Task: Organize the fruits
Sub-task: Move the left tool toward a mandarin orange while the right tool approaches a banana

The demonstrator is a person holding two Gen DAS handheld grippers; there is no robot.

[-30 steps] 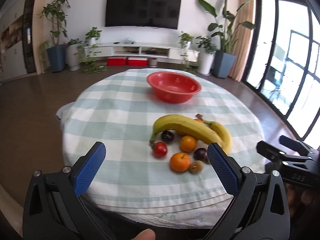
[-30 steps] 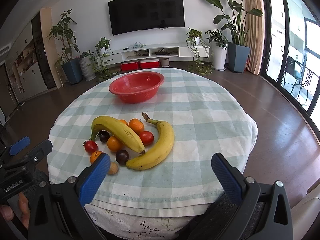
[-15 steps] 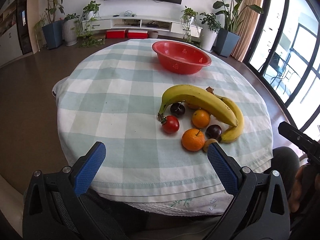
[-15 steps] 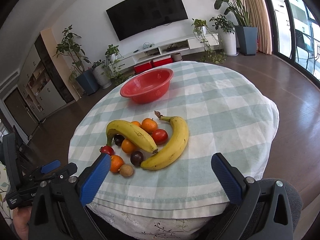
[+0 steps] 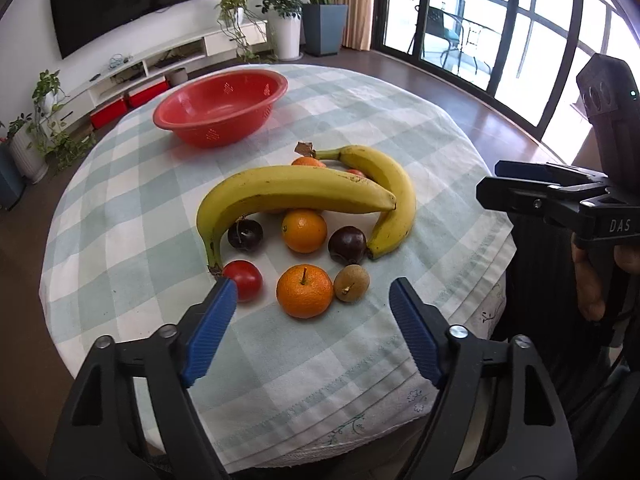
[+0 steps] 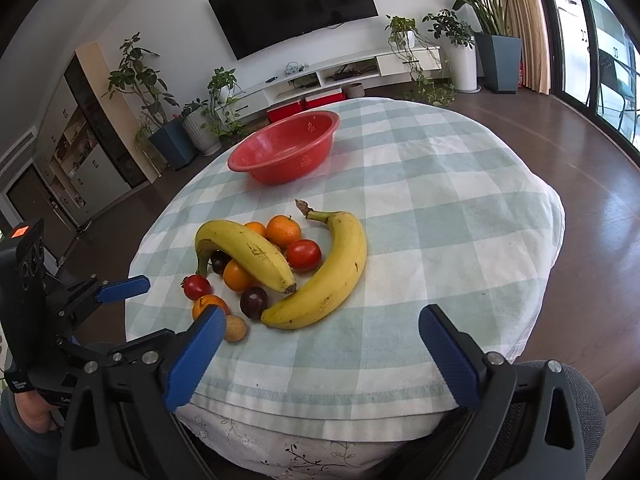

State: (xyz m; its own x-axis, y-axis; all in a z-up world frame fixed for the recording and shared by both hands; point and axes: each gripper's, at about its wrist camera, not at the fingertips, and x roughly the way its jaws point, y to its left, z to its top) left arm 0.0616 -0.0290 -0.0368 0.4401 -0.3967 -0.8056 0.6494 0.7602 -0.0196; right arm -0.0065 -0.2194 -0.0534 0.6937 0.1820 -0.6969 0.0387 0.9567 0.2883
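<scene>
Two bananas (image 5: pixel 292 194) (image 5: pixel 390 196) lie on a round checked table among oranges (image 5: pixel 305 296), dark plums (image 5: pixel 347 245), red tomatoes (image 5: pixel 245 280) and a brown kiwi (image 5: pixel 351 288). An empty red bowl (image 5: pixel 220 106) stands behind them. My left gripper (image 5: pixel 312 300) is open, low over the near edge, just in front of the nearest orange. My right gripper (image 6: pixel 320 330) is open and empty near the front edge, below the right banana (image 6: pixel 324 280). The bowl also shows in the right wrist view (image 6: pixel 286 152).
The table is covered with a green and white cloth (image 6: pixel 440 220). Around it is wooden floor, a TV wall with potted plants (image 6: pixel 160 112) behind, and glass doors (image 5: pixel 500 20) to the right. The person's legs sit at the near edge.
Both grippers have moved closer to the fruit. The left one has dropped low and forward to the near orange, turning its view to the right. Both stay open.
</scene>
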